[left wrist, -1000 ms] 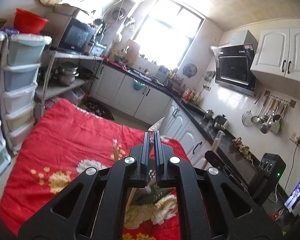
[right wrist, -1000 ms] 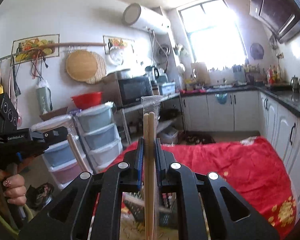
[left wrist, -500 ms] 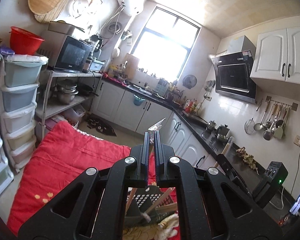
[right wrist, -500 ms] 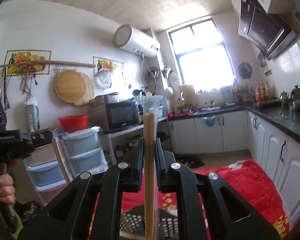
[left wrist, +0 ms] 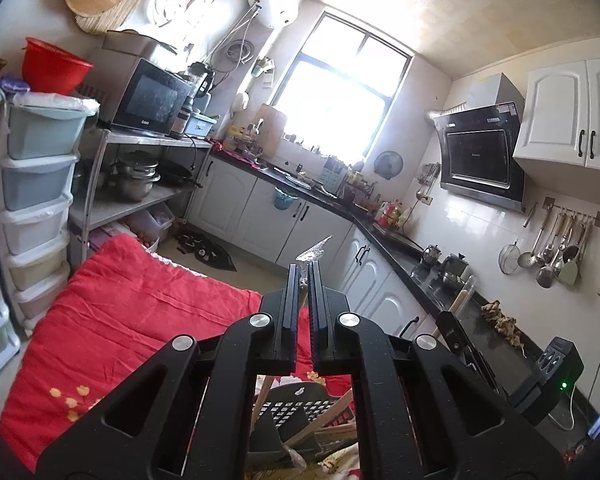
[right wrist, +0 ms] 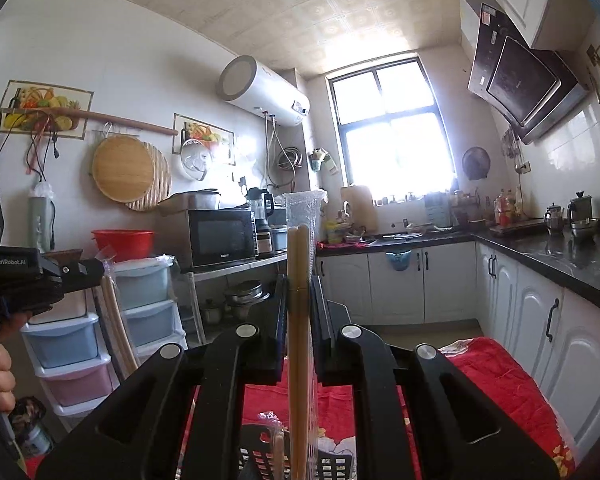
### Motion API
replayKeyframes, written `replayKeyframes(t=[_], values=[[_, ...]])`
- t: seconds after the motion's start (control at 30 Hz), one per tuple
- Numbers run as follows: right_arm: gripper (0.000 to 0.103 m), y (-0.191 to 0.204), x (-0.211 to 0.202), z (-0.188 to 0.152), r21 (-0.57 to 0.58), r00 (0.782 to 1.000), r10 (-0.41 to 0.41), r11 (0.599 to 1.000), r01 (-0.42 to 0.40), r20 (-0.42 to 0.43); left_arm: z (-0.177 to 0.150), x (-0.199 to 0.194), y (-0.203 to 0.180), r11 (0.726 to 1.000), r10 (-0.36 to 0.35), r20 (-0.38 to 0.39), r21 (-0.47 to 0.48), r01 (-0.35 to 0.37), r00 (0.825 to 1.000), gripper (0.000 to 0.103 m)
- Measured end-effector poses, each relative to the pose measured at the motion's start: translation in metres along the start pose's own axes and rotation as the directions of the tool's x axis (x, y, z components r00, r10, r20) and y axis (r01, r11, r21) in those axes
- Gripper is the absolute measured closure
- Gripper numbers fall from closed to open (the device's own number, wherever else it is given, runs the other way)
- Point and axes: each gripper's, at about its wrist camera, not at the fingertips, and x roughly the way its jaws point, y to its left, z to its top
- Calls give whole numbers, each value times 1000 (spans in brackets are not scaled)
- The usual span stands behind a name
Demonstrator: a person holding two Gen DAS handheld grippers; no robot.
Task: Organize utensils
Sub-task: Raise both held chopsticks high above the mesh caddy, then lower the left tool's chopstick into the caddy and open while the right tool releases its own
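Both pairs of chopsticks have come up off the red quilt [left wrist: 140, 312] since a second ago: my views then looked down on the floral print, and now they look level across the kitchen, with the black basket [left wrist: 300, 408] sliding in under my hands. My right tongs [right wrist: 299, 292] are narrow, clamped on a wrapped pair of chopsticks [right wrist: 298, 264] standing upright, the clear sleeve poking above the tips. My left tongs [left wrist: 304, 280] are pinched tight on another wrapped pair [left wrist: 312, 252], only its crinkled plastic end showing past the pads; in the right view that pair hangs down at the far left. A few sticks already lean in the basket near me, so I judge lowering these in comes next.
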Motion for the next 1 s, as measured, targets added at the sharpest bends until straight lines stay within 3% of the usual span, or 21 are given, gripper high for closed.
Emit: replayKeyframes(t=[0.6,1.0], values=[[92,3,25,-42,-87,994,-108,990,107,-1,-43,28,8,1000,10,-50,29,-8,999,101],[92,-4,29,-67,-93,987,-135,988,127,-89,-70,44,19,999,36,-116,33,-32,993,101]])
